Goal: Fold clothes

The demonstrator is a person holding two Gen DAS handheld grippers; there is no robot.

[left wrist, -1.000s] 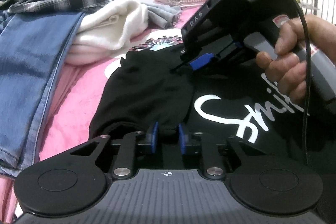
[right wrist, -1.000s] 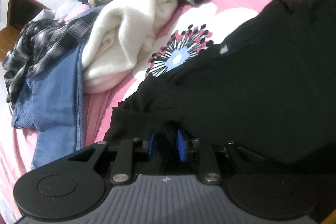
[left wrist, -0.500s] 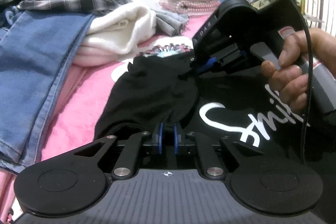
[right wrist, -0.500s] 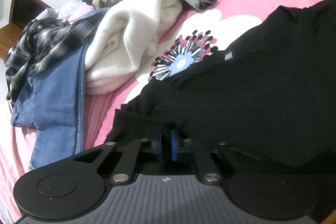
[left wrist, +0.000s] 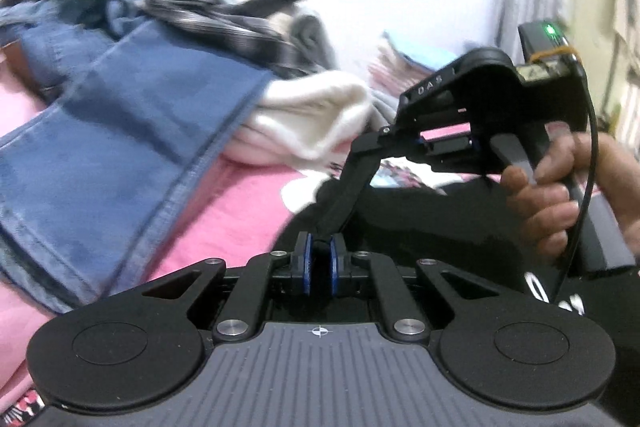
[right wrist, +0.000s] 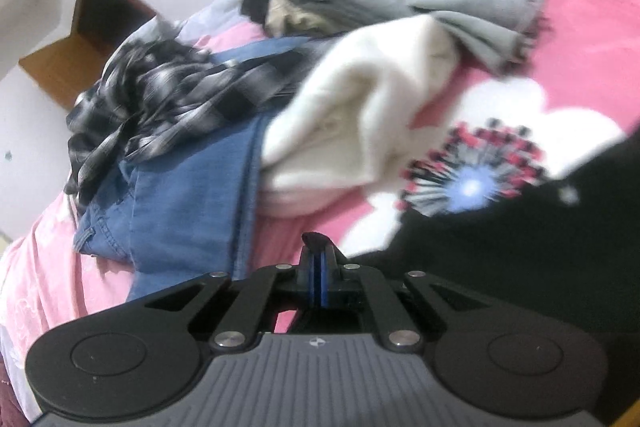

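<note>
A black T-shirt with white lettering lies on the pink bed sheet. My left gripper is shut on a fold of the shirt's edge, and a taut strip of black cloth runs from it up to my right gripper, which a hand holds just above. In the right wrist view my right gripper is shut on a bit of the black shirt, lifted off the bed.
Unfolded clothes are piled behind: blue jeans, a plaid shirt, a white fleece and grey garments. A folded stack sits at the back by the wall.
Both grippers have closed on the black shirt's sleeve edge and lifted it up off the bed. The views tilted upward and blurred with the motion.
</note>
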